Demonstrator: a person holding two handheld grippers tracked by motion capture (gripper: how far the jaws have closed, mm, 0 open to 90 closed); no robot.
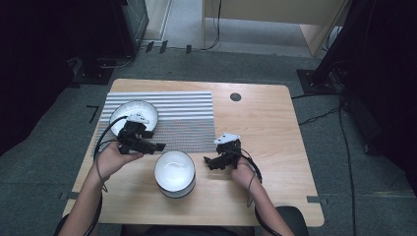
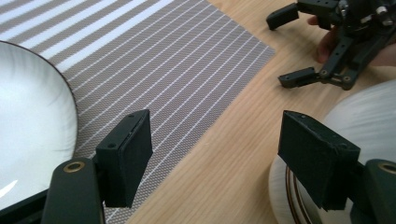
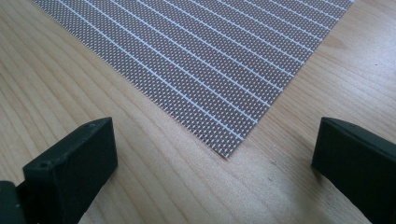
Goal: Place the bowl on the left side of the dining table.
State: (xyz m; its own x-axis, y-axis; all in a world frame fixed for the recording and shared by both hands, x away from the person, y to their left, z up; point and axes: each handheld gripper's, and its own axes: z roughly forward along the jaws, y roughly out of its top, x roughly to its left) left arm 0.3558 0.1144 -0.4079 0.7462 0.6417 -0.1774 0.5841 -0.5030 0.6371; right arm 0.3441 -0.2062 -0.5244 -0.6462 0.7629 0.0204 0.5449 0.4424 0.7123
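Two bowls: a white bowl (image 1: 175,173) stands on the bare wooden table (image 1: 265,128) just off the near edge of the striped placemat (image 1: 182,118); a shallower white plate-like bowl (image 1: 134,117) sits on the placemat's left part.
Left gripper (image 1: 156,145): held in the person's left hand (image 1: 112,158), over the placemat's near-left part, between the two bowls; jaws spread wide, gripping nothing.
Left gripper view: the left finger (image 2: 127,156) hangs over the placemat (image 2: 163,70) beside the shallow bowl (image 2: 32,121); the right finger (image 2: 315,156) is above the rim of the white bowl (image 2: 359,121); neither finger touches a bowl as far as can be told.
Right gripper (image 1: 210,161): held in the right hand (image 1: 242,169), low over bare wood just off the placemat's near-right corner, to the right of the white bowl and apart from it; jaws spread wide, gripping nothing.
Right gripper view: the placemat's corner (image 3: 224,149) lies between and ahead of the two fingers (image 3: 74,163), with bare table under them.
Across the table: the right gripper (image 2: 299,49) also shows in the left gripper view, beyond the placemat's corner.
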